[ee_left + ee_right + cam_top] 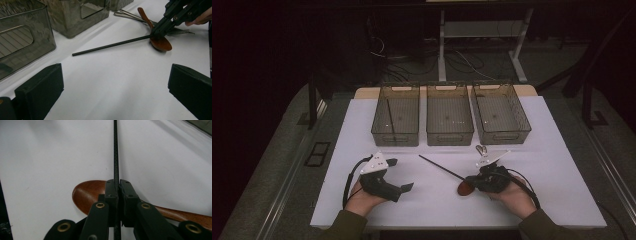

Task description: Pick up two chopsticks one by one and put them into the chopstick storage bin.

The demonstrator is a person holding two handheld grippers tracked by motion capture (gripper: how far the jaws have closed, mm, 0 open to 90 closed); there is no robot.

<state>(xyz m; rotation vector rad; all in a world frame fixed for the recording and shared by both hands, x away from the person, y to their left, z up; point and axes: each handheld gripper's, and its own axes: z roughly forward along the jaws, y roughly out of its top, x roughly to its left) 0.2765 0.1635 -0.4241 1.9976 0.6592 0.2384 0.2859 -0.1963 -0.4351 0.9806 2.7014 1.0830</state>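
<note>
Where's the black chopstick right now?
In the high view the black chopstick lies slanted on the white table, in front of the middle bin. Its near end is pinched in the right gripper, just above the wooden spoon.

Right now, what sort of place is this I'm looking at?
Probably a lab or workshop bench set up for sorting cutlery: a white-covered table, three empty-looking clear bins, cables on the floor behind, and hand-held grippers, one clamping a black chopstick.

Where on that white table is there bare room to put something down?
Free: the wide strip of white table left of the three bins, the patch between the left gripper and the black chopstick. Crowded: around the right gripper, wooden spoon.
</note>
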